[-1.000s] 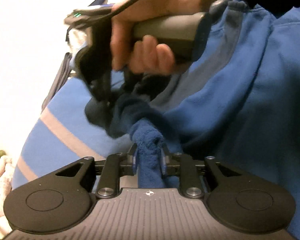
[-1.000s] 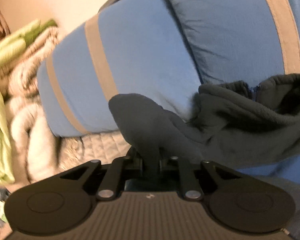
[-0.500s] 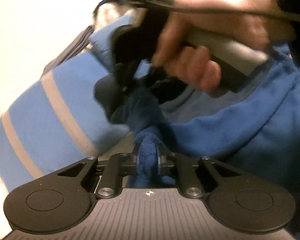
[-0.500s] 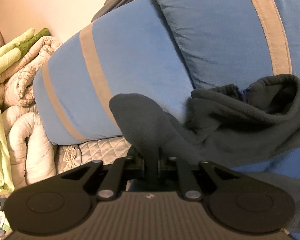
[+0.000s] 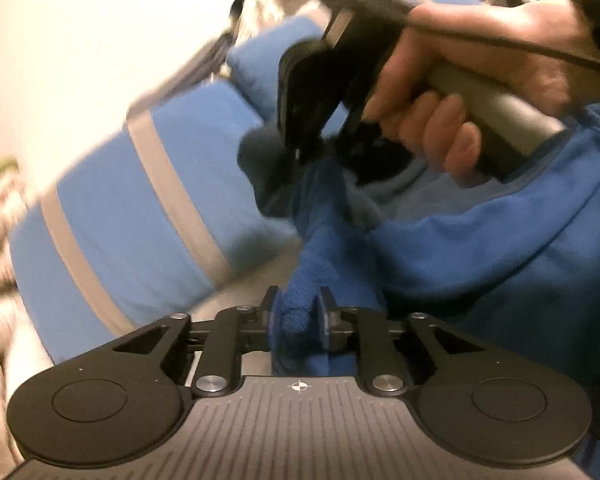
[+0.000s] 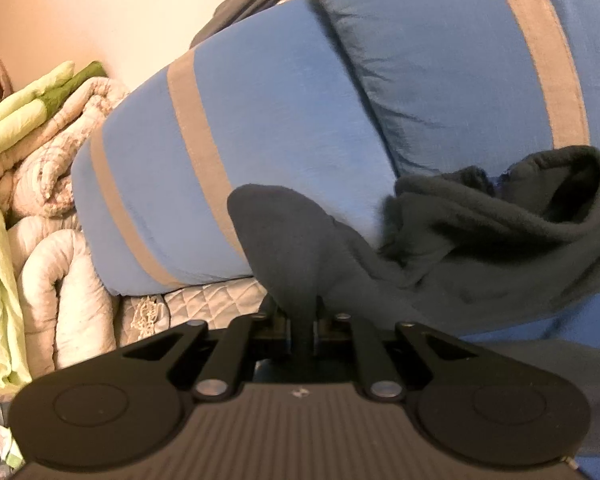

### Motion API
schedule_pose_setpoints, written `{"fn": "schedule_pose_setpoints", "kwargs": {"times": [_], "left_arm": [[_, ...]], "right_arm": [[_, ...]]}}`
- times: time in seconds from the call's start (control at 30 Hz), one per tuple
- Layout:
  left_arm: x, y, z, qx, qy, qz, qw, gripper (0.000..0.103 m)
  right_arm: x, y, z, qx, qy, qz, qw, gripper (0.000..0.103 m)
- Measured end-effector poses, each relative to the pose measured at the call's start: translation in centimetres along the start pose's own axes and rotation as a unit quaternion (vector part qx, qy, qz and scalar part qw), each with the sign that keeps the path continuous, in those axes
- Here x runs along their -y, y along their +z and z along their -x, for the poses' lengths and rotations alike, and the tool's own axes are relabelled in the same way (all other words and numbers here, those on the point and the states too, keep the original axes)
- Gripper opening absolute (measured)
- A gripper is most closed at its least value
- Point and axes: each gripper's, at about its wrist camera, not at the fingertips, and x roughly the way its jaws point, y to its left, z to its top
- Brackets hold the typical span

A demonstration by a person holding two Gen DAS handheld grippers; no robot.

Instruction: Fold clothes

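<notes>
Fleece (image 5: 480, 264) hangs bunched between us, lifted before the striped pillows (image 6: 260, 140) at twelve o'clock. Left gripper (image 5: 298, 320) clamps blue cloth, right gripper (image 6: 303, 320) clamps the dark edge; we keep both pinches firm and level.

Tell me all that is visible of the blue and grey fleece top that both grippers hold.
The fleece top looks soft and fuzzy, bright blue with dark grey parts. A grey collar stands open, with a blue edge inside it. It is not folded; it hangs bunched and creased before the striped pillows. The left gripper is shut on a blue fold, and the right gripper is shut on a grey fold. The view from the left wrist is blurred.
</notes>
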Motion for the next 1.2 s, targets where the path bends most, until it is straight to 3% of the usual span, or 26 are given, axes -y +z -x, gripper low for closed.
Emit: {"fn": "schedule_pose_setpoints", "kwargs": {"times": [0.03, 0.1, 0.17, 0.2, 0.27, 0.3, 0.33, 0.37, 0.4, 0.43, 0.5, 0.57, 0.67, 0.93, 1.0, 1.1, 1.2], "left_arm": [[0.2, 0.1, -0.1, 0.006, 0.004, -0.005, 1.0, 0.033], [0.5, 0.3, -0.4, 0.019, 0.011, -0.015, 0.9996, 0.056], [0.9, 0.5, -0.8, 0.03, 0.017, -0.024, 0.9991, 0.059], [0.5, 0.5, -1.8, 0.007, -0.005, -0.011, 0.9999, 0.05], [-0.3, 0.2, -3.6, -0.032, -0.042, 0.02, 0.9984, 0.019], [-1.2, -0.1, -4.1, -0.042, -0.021, 0.042, 0.998, 0.017], [-2.1, -0.3, -4.6, -0.051, 0.001, 0.063, 0.9967, 0.016], [-3.1, -0.6, -5.1, -0.061, 0.02, 0.086, 0.9942, 0.016], [-4.7, -1.3, -5.9, -0.074, 0.015, 0.13, 0.9886, 0.016], [-6.3, -2.0, -6.7, -0.088, 0.011, 0.173, 0.9809, 0.016], [-7.7, -4.0, -8.9, -0.135, 0.007, 0.222, 0.9657, 0.017], [-7.8, -5.6, -10.7, -0.169, -0.007, 0.244, 0.9548, 0.017], [-8.5, -6.1, -10.6, -0.161, -0.015, 0.279, 0.9465, 0.016], [-10.4, -7.3, -10.2, -0.141, -0.035, 0.368, 0.9186, 0.018], [-10.1, -7.6, -10.7, -0.15, -0.025, 0.361, 0.9202, 0.036], [-10.1, -6.8, -9.3, -0.151, 0.028, 0.36, 0.9203, 0.061], [-9.5, -4.9, -7.1, -0.126, 0.066, 0.337, 0.9308, 0.064]], "right_arm": [[0.0, 0.0, 0.0, 0.001, 0.001, -0.003, 1.0, 0.009], [0.1, 0.2, 0.1, 0.002, 0.004, -0.008, 1.0, 0.009], [0.2, 0.3, 0.2, 0.004, 0.006, -0.013, 1.0, 0.009], [0.3, 0.3, 0.2, 0.004, 0.007, -0.016, 1.0, 0.01], [0.4, 0.4, 0.3, 0.006, 0.01, -0.021, 1.0, 0.012], [0.5, 0.4, 0.3, 0.012, 0.024, -0.028, 0.999, 0.021], [0.6, 0.5, 0.4, 0.018, 0.037, -0.034, 0.999, 0.052], [0.6, 0.7, 1.0, 0.027, 0.047, -0.039, 0.998, 0.065], [0.7, 0.9, 1.5, 0.037, 0.056, -0.043, 0.997, 0.092], [0.9, 1.1, 2.4, 0.05, 0.061, -0.044, 0.996, 0.103], [1.3, 1.3, 4.1, 0.075, 0.071, -0.046, 0.994, 0.103], [2.2, 1.1, 5.3, 0.071, 0.06, -0.068, 0.993, 0.103], [3.7, 0.6, 7.0, 0.061, 0.034, -0.09, 0.993, 0.103], [7.2, -1.8, 14.2, 0.071, -0.045, -0.071, 0.994, 0.103], [8.1, -2.4, 16.0, 0.073, -0.064, -0.067, 0.993, 0.103], [10.6, -2.7, 18.7, 0.074, -0.111, -0.079, 0.988, 0.103], [14.3, -3.1, 21.1, 0.063, -0.145, -0.129, 0.979, 0.103]]}}
